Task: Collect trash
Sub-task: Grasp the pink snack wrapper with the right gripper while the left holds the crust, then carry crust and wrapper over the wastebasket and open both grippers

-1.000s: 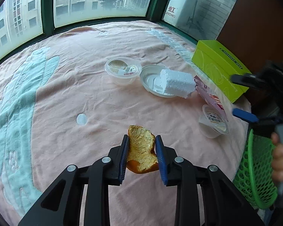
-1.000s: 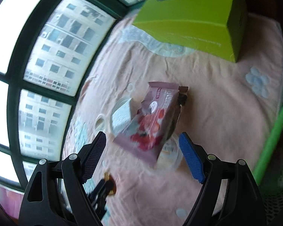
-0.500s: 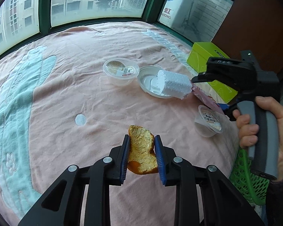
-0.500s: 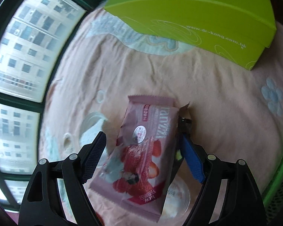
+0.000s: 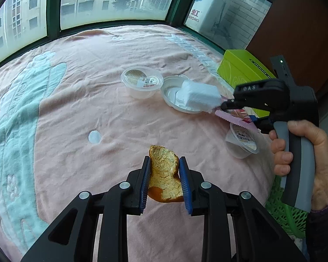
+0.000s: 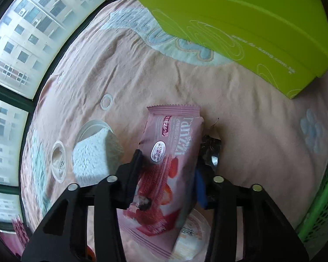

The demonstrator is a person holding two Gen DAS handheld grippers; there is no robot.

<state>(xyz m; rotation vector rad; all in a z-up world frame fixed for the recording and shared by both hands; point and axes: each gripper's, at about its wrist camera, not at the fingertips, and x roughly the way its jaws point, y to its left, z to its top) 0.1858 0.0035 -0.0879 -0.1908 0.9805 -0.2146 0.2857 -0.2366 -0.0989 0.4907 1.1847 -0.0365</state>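
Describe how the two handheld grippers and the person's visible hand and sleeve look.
Left gripper: black angular plastic arms with silver bolts, ribbed blue pads on the fingers. Right gripper: the same black build, with a grey pistol-style handle, a small green light, and raised lettering. The hand wears a dark purple sleeve.

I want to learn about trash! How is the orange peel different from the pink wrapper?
The orange peel is rough, curled and yellowish inside; the pink wrapper is smooth, flat and printed with strawberries. The peel sits in the left gripper; the wrapper is between the right gripper's jaws, which have just been closing. The wrapper looks longer. Both are trash.
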